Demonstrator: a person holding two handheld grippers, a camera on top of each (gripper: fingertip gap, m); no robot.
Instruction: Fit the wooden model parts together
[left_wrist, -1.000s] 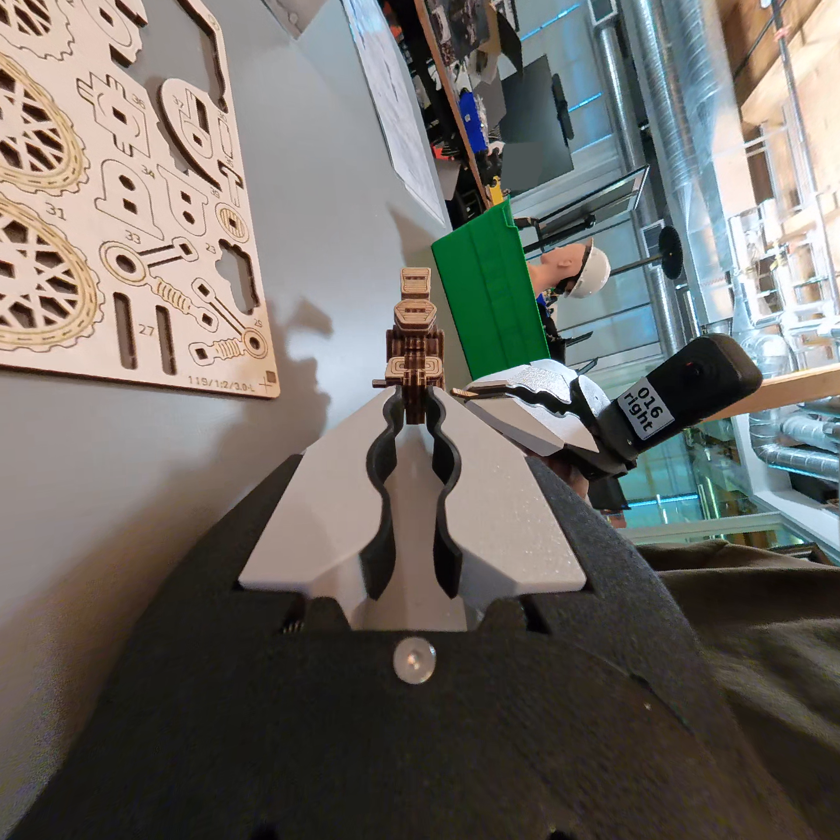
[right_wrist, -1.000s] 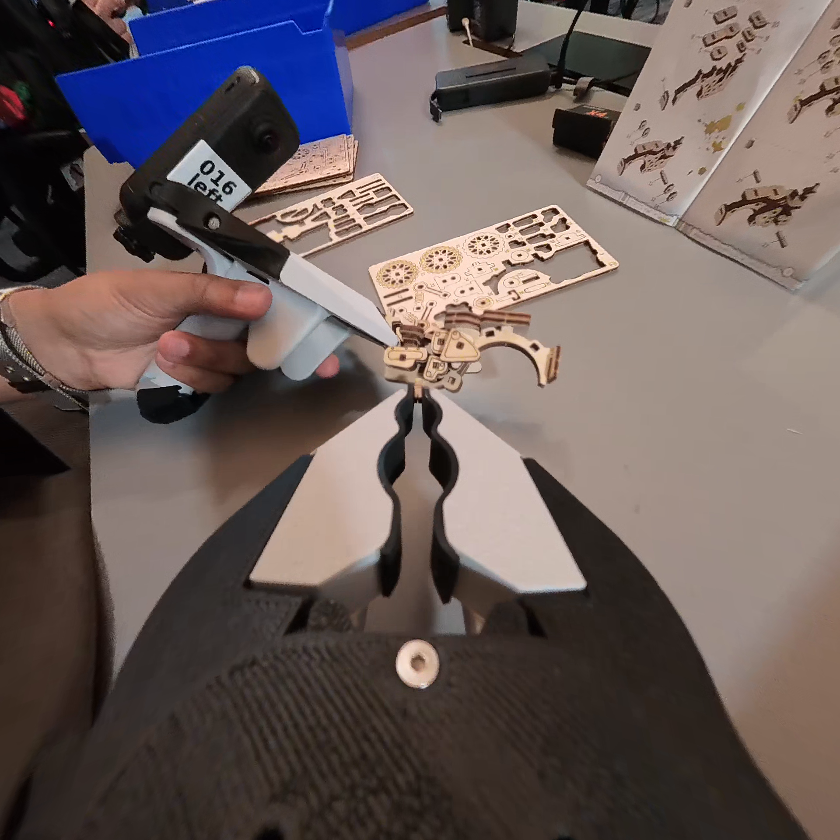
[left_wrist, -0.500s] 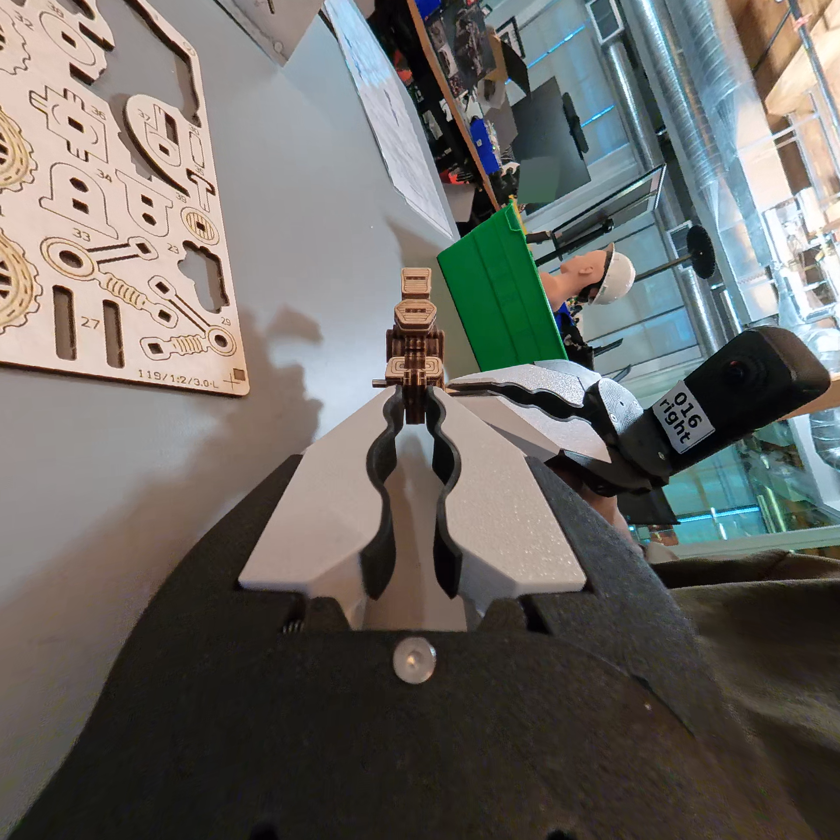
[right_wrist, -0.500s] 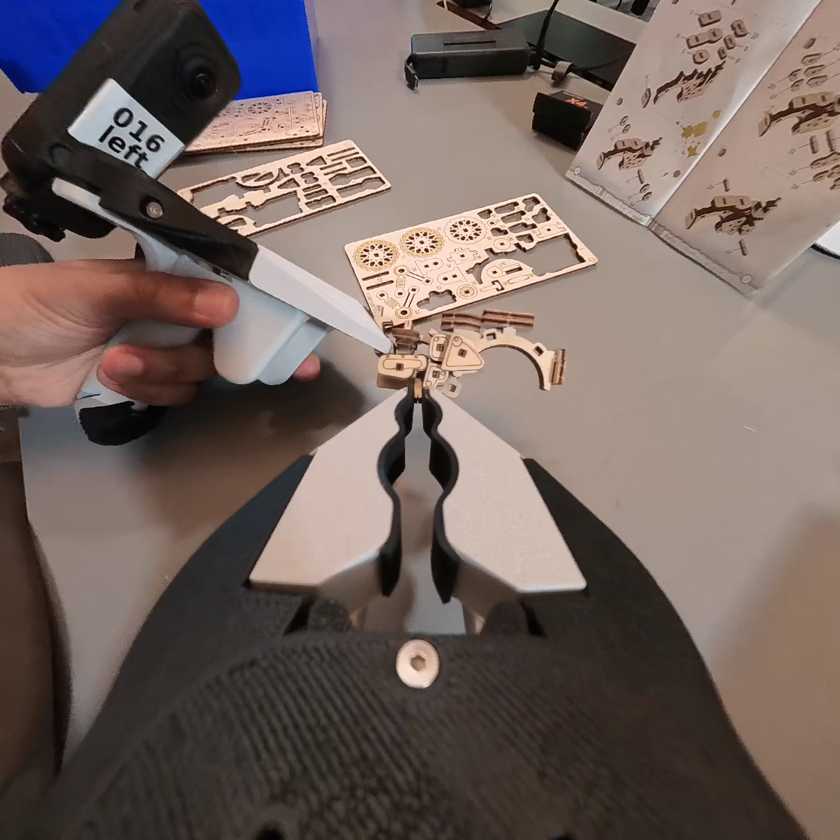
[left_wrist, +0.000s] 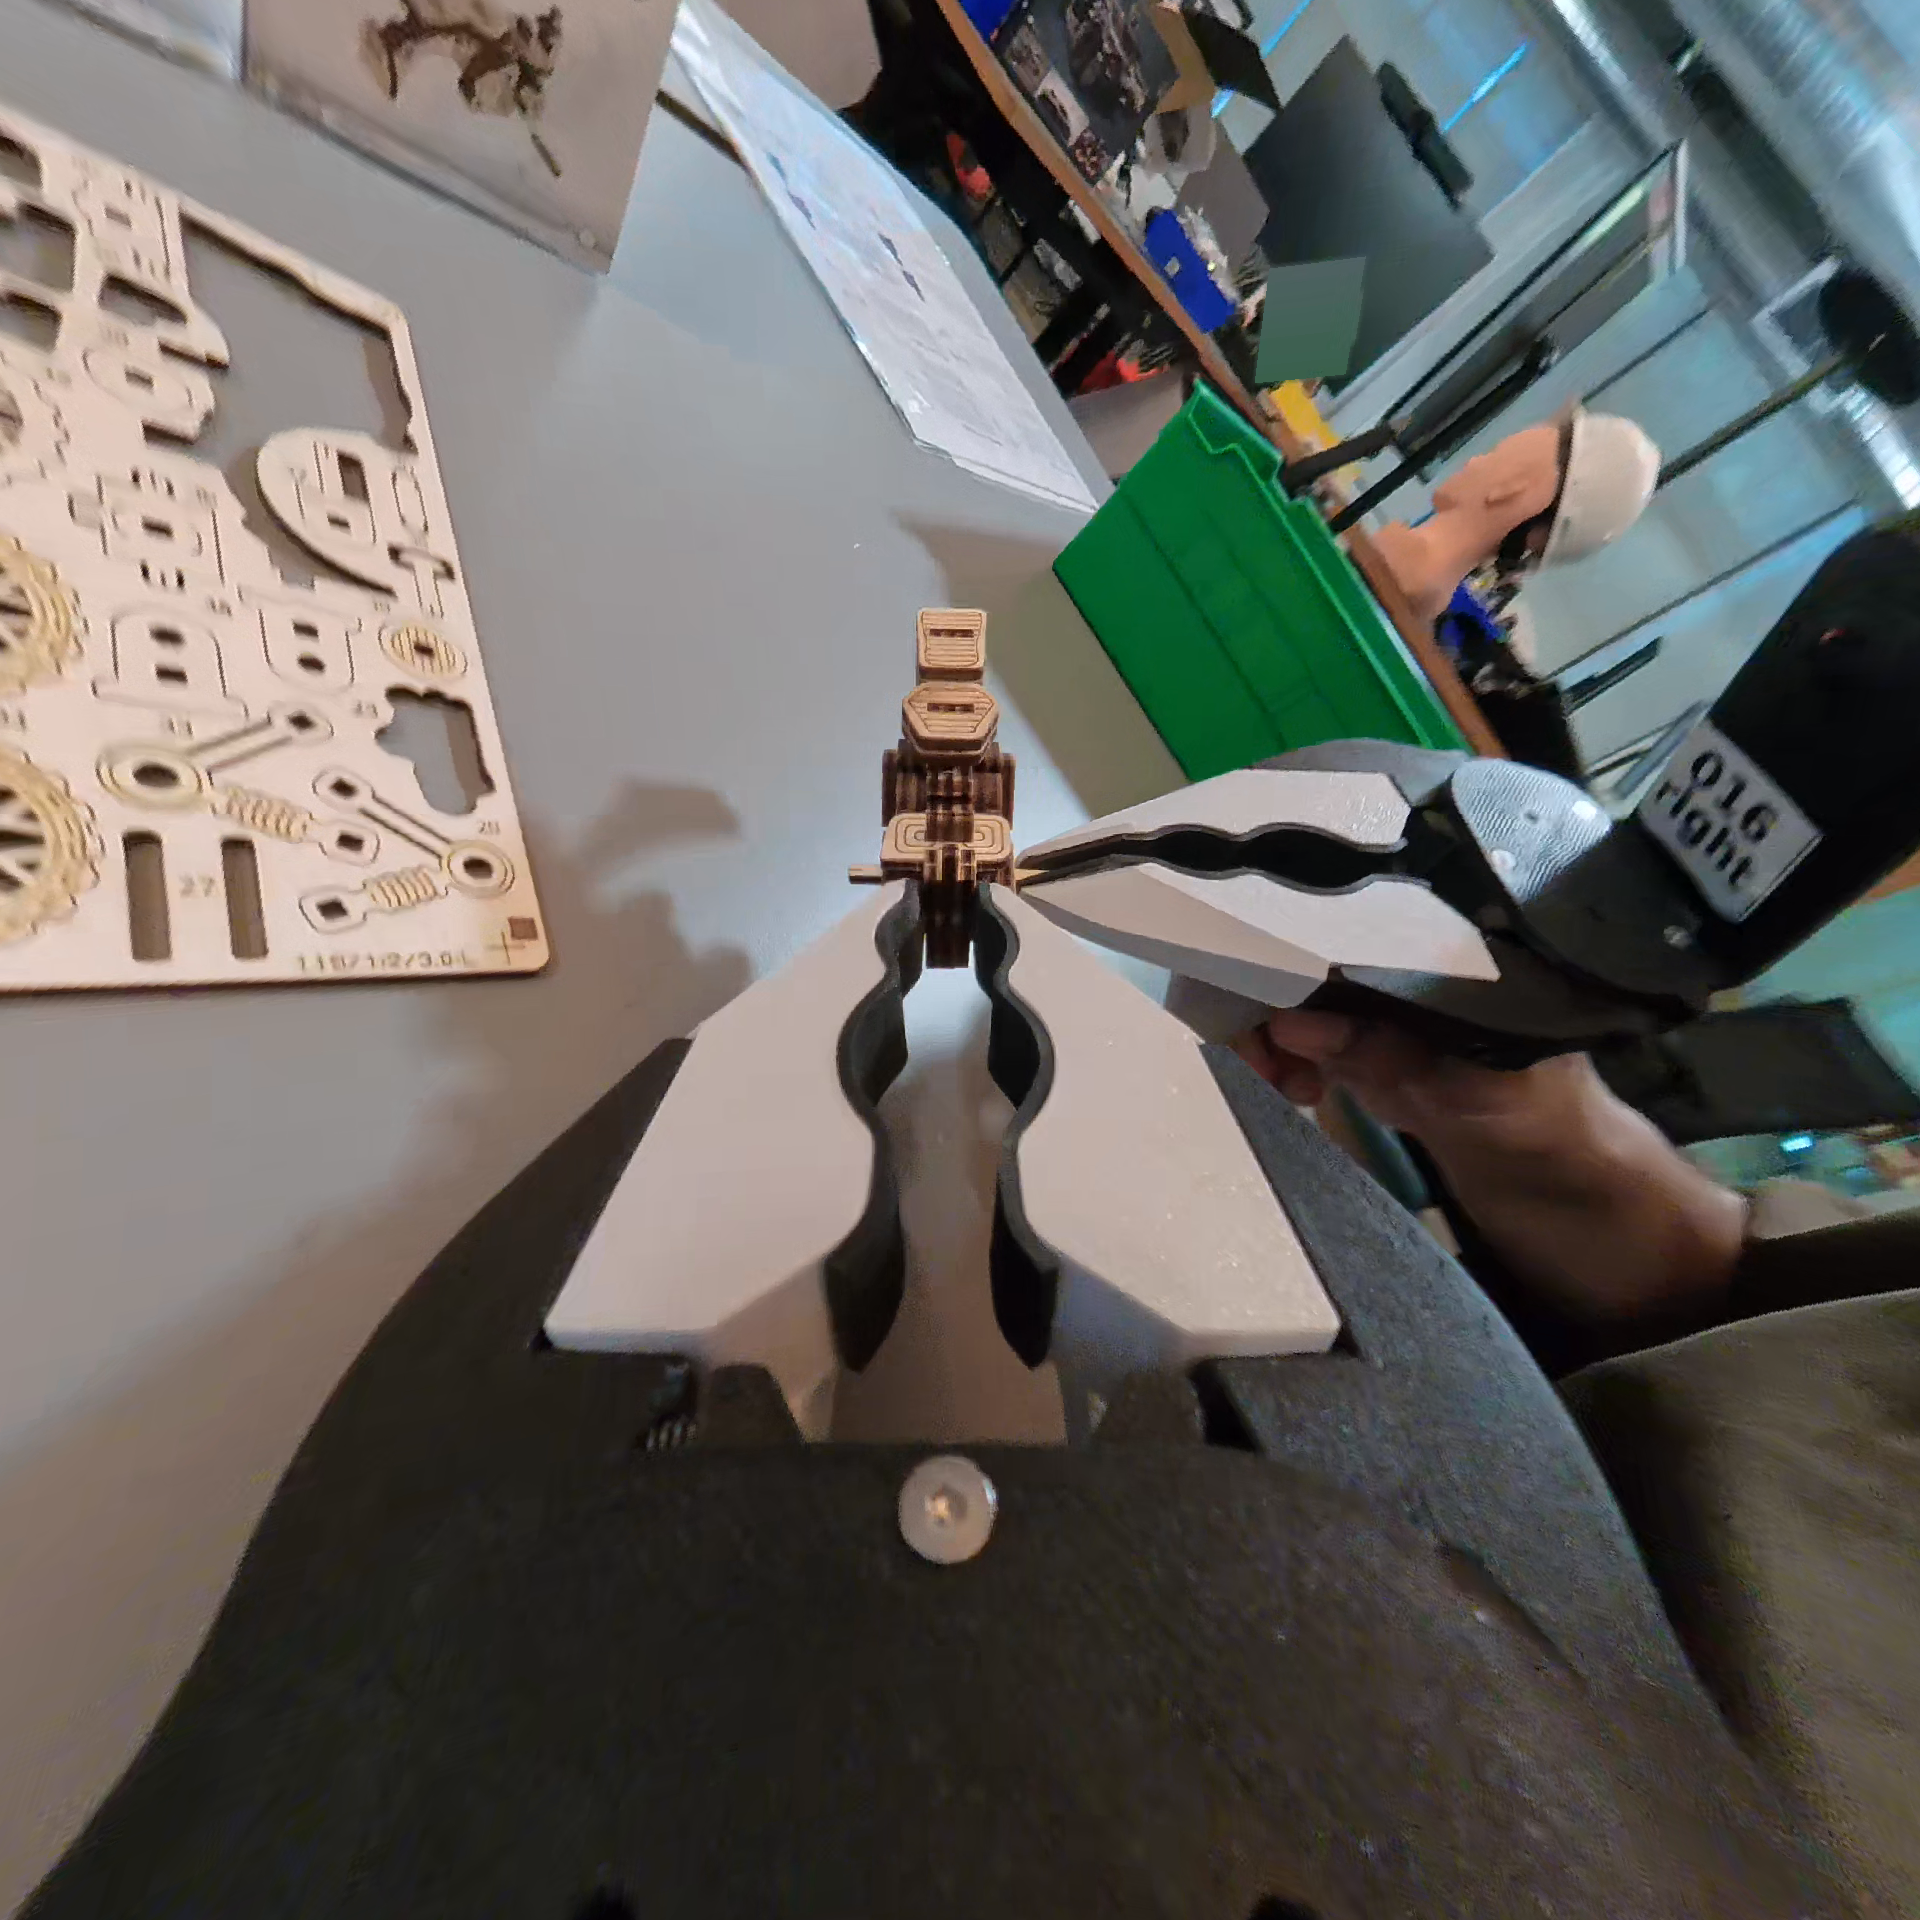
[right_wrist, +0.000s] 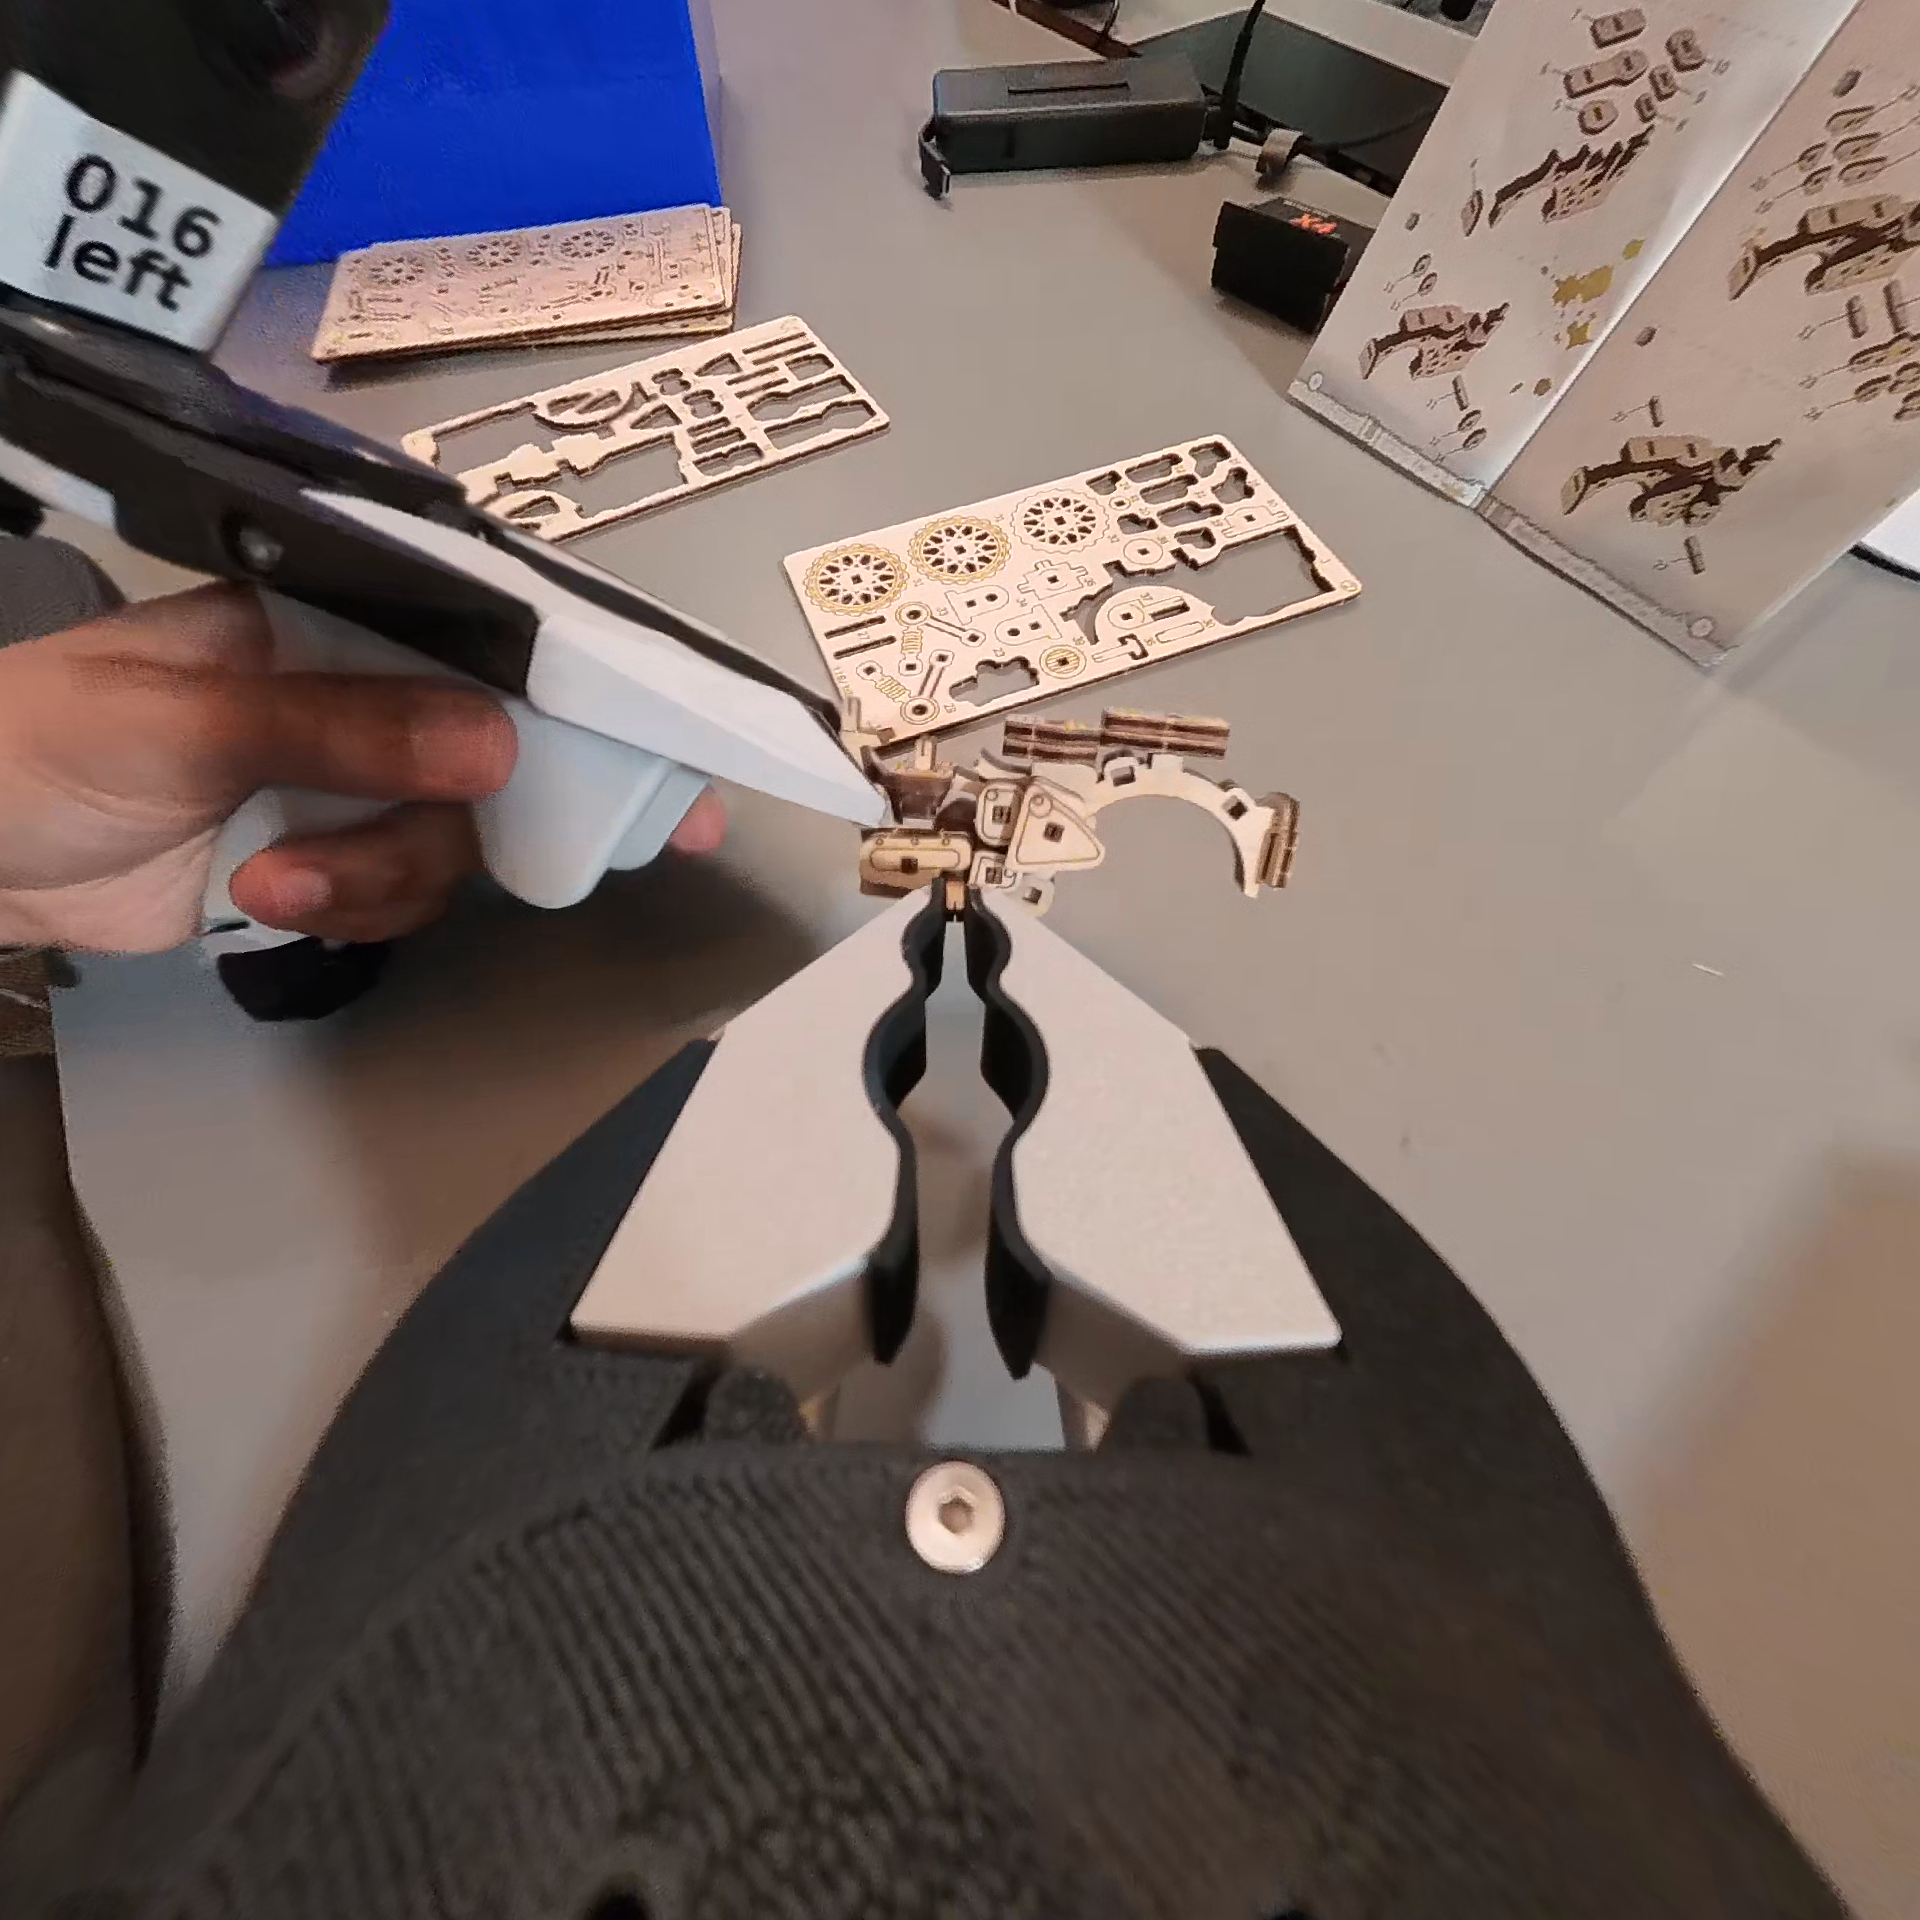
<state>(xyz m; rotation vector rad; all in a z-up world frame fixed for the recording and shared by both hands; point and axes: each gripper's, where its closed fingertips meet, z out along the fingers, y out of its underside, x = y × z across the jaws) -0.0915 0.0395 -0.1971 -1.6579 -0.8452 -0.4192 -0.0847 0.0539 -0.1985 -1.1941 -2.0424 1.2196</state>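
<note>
The part-built wooden model (right_wrist: 1039, 821) hangs in the air between both grippers, above the grey table (right_wrist: 1507, 935). My left gripper (left_wrist: 948, 914) is shut on the model's dark layered end, and the model (left_wrist: 948, 769) stands up from its tips. In the right wrist view the left gripper (right_wrist: 868, 800) comes in from the left, held by a hand. My right gripper (right_wrist: 951, 904) is shut on a thin wooden pin at the model's underside. In the left wrist view the right gripper (left_wrist: 1023, 871) meets the model from the right, and the pin's end pokes out on the far side.
A wooden parts sheet (right_wrist: 1070, 592) lies just beyond the model; it also shows in the left wrist view (left_wrist: 208, 727). Another sheet (right_wrist: 644, 436), a stack of sheets (right_wrist: 530, 281) and a blue bin (right_wrist: 499, 114) sit at the back left. Upright instruction pages (right_wrist: 1662, 312) stand right. A green bin (left_wrist: 1236, 623) stands beyond. The grippers are tip to tip, or close to it.
Both grippers stay shut on the model. The two grippers have drawn closer together and turned, and the right gripper now lies more level against the model's side.
</note>
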